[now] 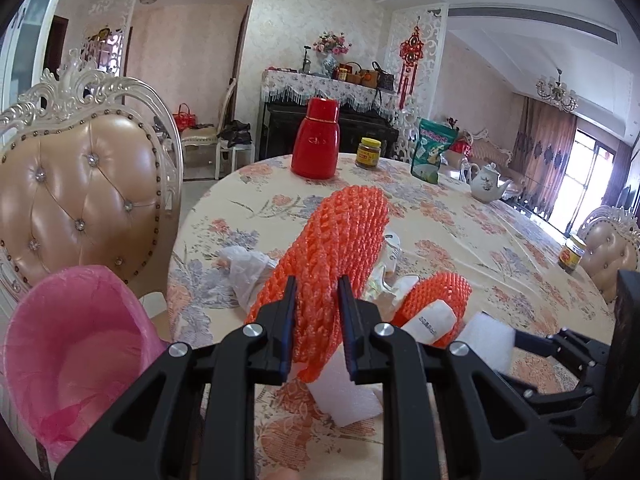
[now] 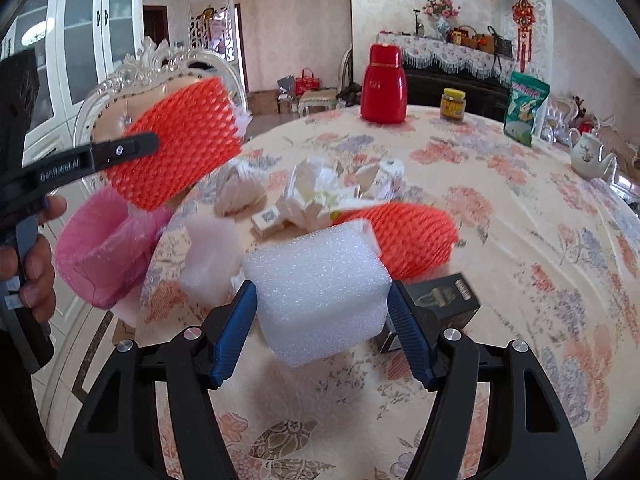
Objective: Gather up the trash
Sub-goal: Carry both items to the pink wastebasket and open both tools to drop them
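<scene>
Floral table [image 2: 500, 216], black box [image 2: 444, 300] half-hidden

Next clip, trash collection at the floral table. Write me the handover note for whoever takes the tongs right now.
Left tongs: shut on an orange foam net, lifted near the pink-lined bin.
Right tongs: closed around a white foam block.
Done: neither piece is in the bin yet.
Left on the tablecloth: a second orange net, crumpled papers, a small white box, a dark box.

Red flask [image 1: 315, 139], jar [image 1: 368, 153] & green pouch [image 1: 433, 150] stand at bench's [image 1: 500, 248] far side. Teapot [image 1: 488, 182] near pouch. Tufted chair [image 1: 80, 196] beside bench.
</scene>
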### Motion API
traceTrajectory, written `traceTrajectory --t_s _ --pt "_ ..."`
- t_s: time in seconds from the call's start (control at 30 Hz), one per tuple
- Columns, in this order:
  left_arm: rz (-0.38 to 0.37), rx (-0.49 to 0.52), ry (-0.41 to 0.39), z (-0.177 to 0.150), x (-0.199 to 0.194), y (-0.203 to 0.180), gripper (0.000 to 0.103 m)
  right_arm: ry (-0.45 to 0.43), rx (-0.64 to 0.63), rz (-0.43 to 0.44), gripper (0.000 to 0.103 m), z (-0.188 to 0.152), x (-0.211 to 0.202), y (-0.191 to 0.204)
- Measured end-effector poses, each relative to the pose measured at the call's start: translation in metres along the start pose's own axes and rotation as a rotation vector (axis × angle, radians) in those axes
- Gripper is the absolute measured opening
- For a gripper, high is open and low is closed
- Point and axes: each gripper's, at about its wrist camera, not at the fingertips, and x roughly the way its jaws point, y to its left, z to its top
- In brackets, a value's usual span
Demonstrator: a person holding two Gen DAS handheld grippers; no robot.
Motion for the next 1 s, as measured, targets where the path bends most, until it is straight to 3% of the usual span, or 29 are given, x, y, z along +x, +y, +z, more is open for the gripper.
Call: traceTrajectory --t_s 0.5,1.0 --pt "0.101 -0.037 -0.069 0.012 -0.036 0.035 0.019 -0.073 0.008 -0.006 0.064 0.036 -0.010 0.006" --pt "0.255 -0.111 -0.109 0.015 -0.076 0.107 0.020 -0.101 -0.035 0.086 0.064 0.077 0.009 0.059"
